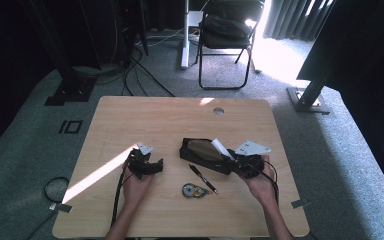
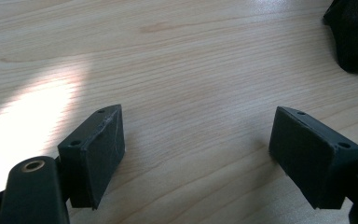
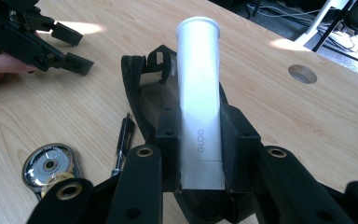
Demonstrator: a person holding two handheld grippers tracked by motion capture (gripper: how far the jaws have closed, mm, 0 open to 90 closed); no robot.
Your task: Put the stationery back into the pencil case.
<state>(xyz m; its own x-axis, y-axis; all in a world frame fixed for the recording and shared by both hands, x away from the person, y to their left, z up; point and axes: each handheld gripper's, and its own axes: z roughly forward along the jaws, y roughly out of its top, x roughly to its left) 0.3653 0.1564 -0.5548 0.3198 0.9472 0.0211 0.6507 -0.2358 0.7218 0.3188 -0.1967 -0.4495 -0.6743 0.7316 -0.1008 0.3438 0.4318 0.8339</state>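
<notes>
My right gripper (image 3: 199,140) is shut on a white glue stick (image 3: 198,93) marked GLOO, which points away from me over an open black pencil case (image 3: 142,88). From above, the glue stick (image 1: 221,148) juts out of the right gripper (image 1: 233,159) above the case (image 1: 202,155) at the table's middle right. My left gripper (image 1: 157,166) rests low at the middle left, its jaws pointing right. Its pads (image 2: 98,149) stand wide apart over bare wood, so the left gripper (image 2: 200,158) is open with nothing between them.
A black pen (image 1: 203,179) and a round correction-tape dispenser (image 1: 192,190) lie in front of the case. The wooden table (image 1: 145,115) has a cable hole (image 1: 218,111) at the back. A sunlit strip (image 1: 97,172) crosses its left side. A folding chair (image 1: 227,40) stands beyond.
</notes>
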